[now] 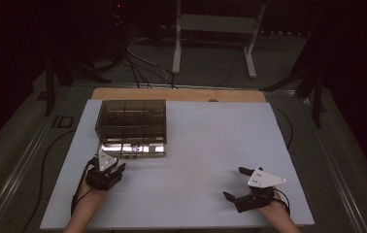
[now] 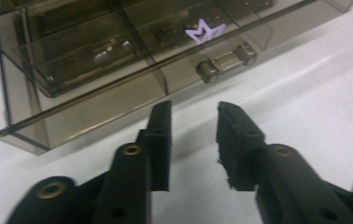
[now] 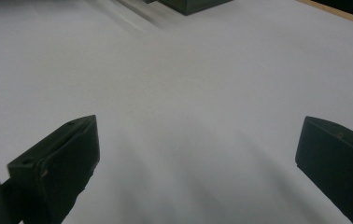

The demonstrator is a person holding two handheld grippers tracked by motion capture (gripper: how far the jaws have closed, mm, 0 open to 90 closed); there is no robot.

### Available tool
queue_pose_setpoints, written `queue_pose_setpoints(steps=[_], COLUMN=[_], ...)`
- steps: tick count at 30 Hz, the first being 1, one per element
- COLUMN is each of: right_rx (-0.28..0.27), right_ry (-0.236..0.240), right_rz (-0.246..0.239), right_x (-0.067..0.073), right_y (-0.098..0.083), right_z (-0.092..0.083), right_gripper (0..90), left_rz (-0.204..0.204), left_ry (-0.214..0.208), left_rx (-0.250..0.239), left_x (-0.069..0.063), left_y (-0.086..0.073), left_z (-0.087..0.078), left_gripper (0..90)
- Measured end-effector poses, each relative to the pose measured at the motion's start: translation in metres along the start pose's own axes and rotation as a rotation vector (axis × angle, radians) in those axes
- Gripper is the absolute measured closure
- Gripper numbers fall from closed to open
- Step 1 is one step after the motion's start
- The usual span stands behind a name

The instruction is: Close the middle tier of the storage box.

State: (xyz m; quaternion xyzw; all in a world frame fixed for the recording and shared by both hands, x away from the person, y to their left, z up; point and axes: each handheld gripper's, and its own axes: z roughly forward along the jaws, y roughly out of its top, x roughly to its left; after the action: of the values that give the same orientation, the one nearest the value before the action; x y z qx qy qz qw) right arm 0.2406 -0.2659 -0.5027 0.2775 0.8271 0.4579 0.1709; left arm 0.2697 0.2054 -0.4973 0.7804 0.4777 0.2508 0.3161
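Note:
A smoky see-through box (image 1: 131, 127) with several compartments stands on the white tabletop (image 1: 210, 145) at the left rear. Its front face carries a small barrel-shaped handle (image 2: 226, 60), and a pale purple crown-like shape (image 2: 205, 31) shows through the lid. My left gripper (image 1: 111, 165) rests just in front of the box's near left corner. In the left gripper view its jaws (image 2: 194, 109) point at the box (image 2: 95, 93) with a narrow gap and nothing between them. My right gripper (image 1: 232, 183) lies at the front right, jaws wide apart (image 3: 198, 126) over bare tabletop.
A wooden strip (image 1: 176, 94) runs along the table's far edge. Behind it are black cables (image 1: 138, 68) and the white legs of a stand (image 1: 176, 48) on the floor. A cable (image 1: 45, 160) trails off the left side of the table.

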Motion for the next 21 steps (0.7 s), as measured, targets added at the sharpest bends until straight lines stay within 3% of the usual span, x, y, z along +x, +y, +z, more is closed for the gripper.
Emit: queue_pose_setpoints(steps=[2,11,21], right_rx=[0.000,0.000,0.004], right_ry=[-0.001,-0.001,-0.004], right_rz=[0.000,0.002,0.002], right_x=[0.0001,0.0001,0.0004], right_y=[-0.0001,-0.0003,-0.0004], right_z=[0.0000,-0.0002,-0.0001], right_gripper=[0.1,0.1,0.1], left_rz=[0.028,0.056,0.080], left_ry=[-0.007,-0.019,-0.015], left_rx=[-0.002,0.000,-0.023], left_x=[0.0011,0.0025,0.0030], left_y=[0.0007,0.0034,0.0074], left_z=[0.0009,0.0047,0.0099], left_gripper=[73.9,87.9,89.9])
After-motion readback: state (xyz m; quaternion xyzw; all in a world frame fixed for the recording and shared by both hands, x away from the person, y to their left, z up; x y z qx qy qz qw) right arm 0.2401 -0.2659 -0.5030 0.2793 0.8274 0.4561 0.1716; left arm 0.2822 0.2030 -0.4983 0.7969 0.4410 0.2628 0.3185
